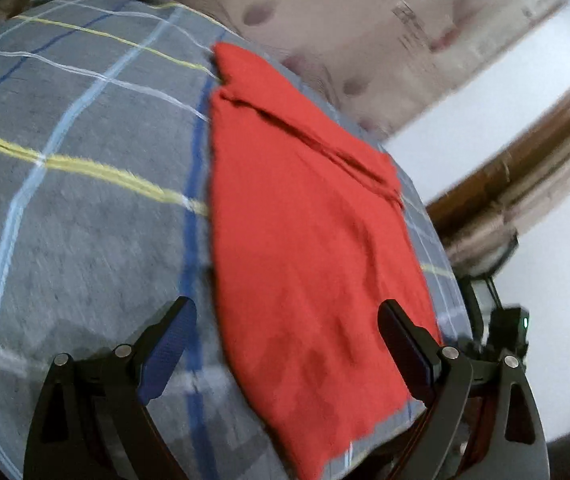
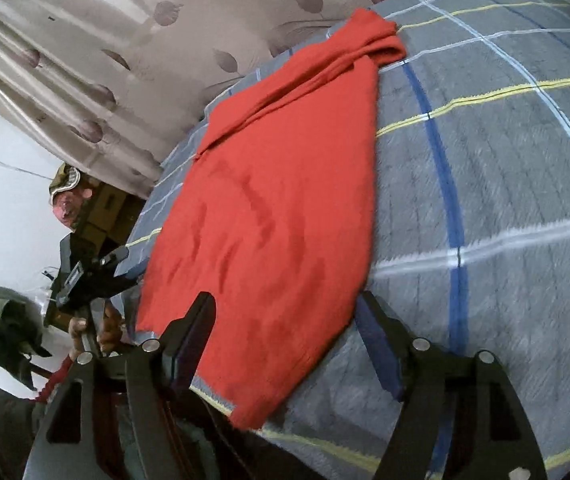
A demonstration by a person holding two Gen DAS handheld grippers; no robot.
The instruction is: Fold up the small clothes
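Red garment [image 1: 301, 232]: lies flat on the grey plaid bedsheet [image 1: 85, 208], along its edge, with a bunched fold at its far end (sleeve or collar, cannot tell).
Left gripper [image 1: 287, 320]: jaws spread wide, empty, above the garment's near end.
Right gripper [image 2: 285, 312]: jaws wide apart, empty, above the garment's near hem.
Curtain [image 2: 97, 52]: leaf-patterned, beyond the garment.

One red garment [image 1: 305, 232] lies on one bed cover [image 1: 85, 208], a grey plaid one. Two tools are in view: the left tool [image 1: 287, 320] with two fingers spread wide, and the right tool [image 2: 285, 312] with two fingers likewise spread. One patterned curtain [image 2: 97, 60] hangs behind. One hand [image 2: 105, 324] shows in the right wrist view, wrapped round the other tool's handle.
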